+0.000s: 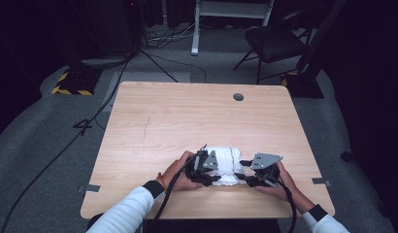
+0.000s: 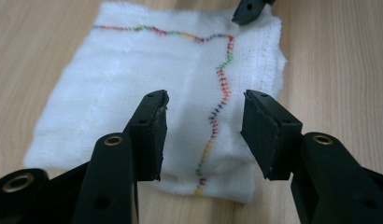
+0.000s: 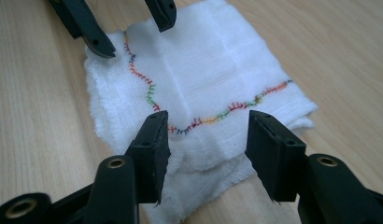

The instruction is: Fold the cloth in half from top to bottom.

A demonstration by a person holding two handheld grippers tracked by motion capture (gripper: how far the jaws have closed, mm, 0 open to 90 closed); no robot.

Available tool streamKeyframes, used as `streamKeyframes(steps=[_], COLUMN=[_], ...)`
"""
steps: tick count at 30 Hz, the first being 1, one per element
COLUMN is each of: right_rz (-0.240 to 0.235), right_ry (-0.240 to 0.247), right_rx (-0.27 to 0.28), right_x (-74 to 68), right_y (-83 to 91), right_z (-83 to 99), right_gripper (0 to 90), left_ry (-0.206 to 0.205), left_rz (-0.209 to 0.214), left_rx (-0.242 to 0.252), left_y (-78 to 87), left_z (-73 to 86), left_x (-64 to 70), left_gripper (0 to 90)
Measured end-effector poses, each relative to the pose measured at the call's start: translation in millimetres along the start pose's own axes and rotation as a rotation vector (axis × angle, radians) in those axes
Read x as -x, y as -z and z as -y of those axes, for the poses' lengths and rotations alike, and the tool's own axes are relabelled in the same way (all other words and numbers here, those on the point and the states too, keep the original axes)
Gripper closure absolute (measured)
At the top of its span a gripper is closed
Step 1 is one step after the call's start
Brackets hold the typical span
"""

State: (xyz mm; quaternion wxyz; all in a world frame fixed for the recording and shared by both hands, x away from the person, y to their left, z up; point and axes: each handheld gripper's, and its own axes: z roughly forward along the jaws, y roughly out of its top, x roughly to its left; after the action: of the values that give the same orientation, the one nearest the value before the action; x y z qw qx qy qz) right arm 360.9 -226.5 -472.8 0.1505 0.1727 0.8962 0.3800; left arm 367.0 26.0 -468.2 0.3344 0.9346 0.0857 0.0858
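1. A folded white cloth (image 1: 227, 166) lies flat on the wooden bench (image 1: 197, 121), near its front edge at 6 o'clock, between a person's two hand-held tools.
2. The left tool (image 1: 215, 174) sits at the cloth's 9 o'clock side, jaws spread apart and holding nothing; in the left gripper view they straddle the near corner, where a line of coloured stitching (image 2: 216, 116) runs.
3. The right tool (image 1: 241, 172) sits at the 3 o'clock side, likewise released, its jaws either side of the cloth's near edge in the right gripper view.
4. The step in hand looks like gripping two opposite edges to fold or unfold the cloth.
5. Done well, each tool would drop low to the bench and close on every layer at the corner, not just the top one.
6. Both should lift together, keeping the cloth taut, so the layers do not slip or bunch.
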Motion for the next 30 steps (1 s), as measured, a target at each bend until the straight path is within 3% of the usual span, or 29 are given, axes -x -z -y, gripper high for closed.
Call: streamKeyframes(steps=[2, 7, 10, 12, 14, 19, 22, 30], right_rz=[-0.018, -0.036, -0.038, -0.038, -0.033, 0.021, 0.051, 0.104], right_ry=[0.004, 0.031, 0.013, 0.015, 0.011, 0.016, 0.013, 0.019], right_rx=[-0.014, -0.055, -0.052, -0.060, -0.058, -0.046, -0.031, -0.035], right_x=[-1.7, -7.3, -7.8, -6.1, -4.5, -0.8, 2.9, 5.2], right_y=[-1.5, -6.6, -8.3, -7.2, -4.9, 3.1, 11.7, 23.1], right_z=[1.9, 5.7, 7.3, 5.9, 3.7, -2.4, -6.9, -9.9], right_gripper=[49.1, 48.7, 47.7, 45.4, 43.5, 38.1, 35.3, 33.1], left_ry=[-0.005, 0.015, 0.019, 0.023, 0.035, 0.042, 0.049, 0.057], left_rz=[-0.001, 0.001, -0.002, -0.006, -0.027, -0.076, -0.105, -0.165], left_rx=[-0.021, -0.011, -0.010, -0.017, 0.005, -0.003, 0.023, 0.026], left_y=[-4.2, -6.7, -7.0, -5.5, -1.6, 9.5, 19.2, 38.9], left_z=[4.5, 9.9, 9.7, 8.4, 7.8, 3.7, 1.5, 10.3], left_x=[4.6, 6.0, 6.1, 5.7, 4.9, 2.6, 2.1, -1.3], left_gripper=[50.1, 50.2, 49.3, 45.9, 36.8, 26.7, 25.8, 25.3])
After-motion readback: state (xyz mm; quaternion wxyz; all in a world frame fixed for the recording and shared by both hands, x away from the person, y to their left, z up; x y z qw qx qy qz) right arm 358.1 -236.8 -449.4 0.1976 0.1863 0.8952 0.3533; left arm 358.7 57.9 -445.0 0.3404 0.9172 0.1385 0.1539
